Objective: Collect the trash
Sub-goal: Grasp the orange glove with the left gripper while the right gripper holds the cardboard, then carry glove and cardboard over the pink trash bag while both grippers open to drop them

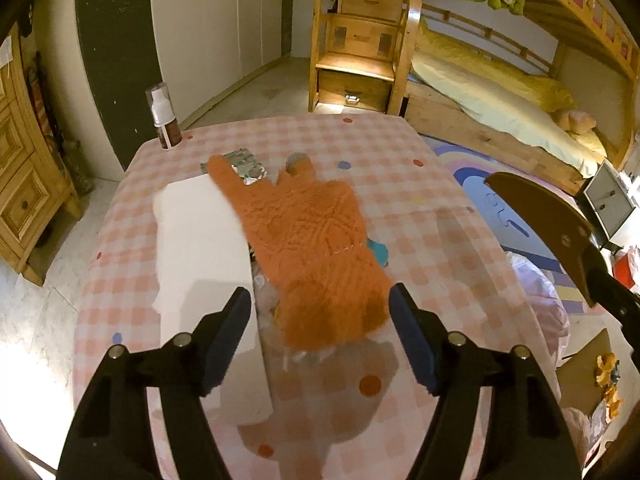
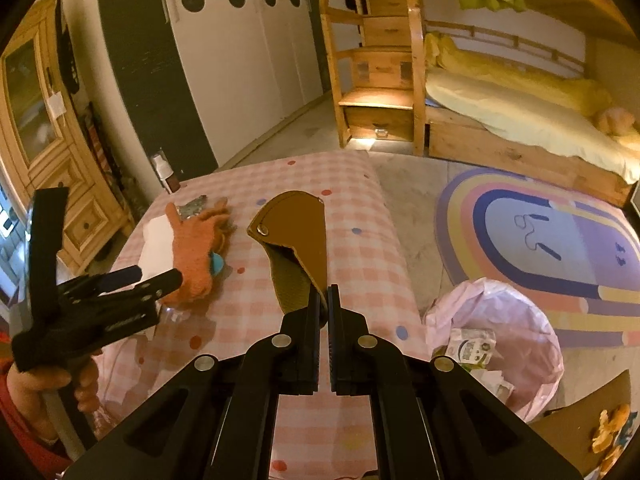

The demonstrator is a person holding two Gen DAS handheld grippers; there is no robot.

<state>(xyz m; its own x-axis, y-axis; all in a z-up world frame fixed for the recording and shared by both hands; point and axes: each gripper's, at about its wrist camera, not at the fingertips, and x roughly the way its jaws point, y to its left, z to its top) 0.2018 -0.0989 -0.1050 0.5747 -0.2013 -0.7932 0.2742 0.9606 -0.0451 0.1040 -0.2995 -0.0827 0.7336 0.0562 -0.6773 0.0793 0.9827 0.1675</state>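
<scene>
Checkered table (image 1: 420, 248): bottle (image 1: 165, 122) label unreadable.

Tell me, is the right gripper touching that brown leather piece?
Touching. The right wrist view shows the right gripper shut on the brown leather piece, its lower edge pinched between the pads.

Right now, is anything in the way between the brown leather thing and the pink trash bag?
Nothing visible. The right gripper pinches the brown leather piece over the checkered table. The pink-lined trash bin sits open on the floor just beside the table, with clear space between.
</scene>
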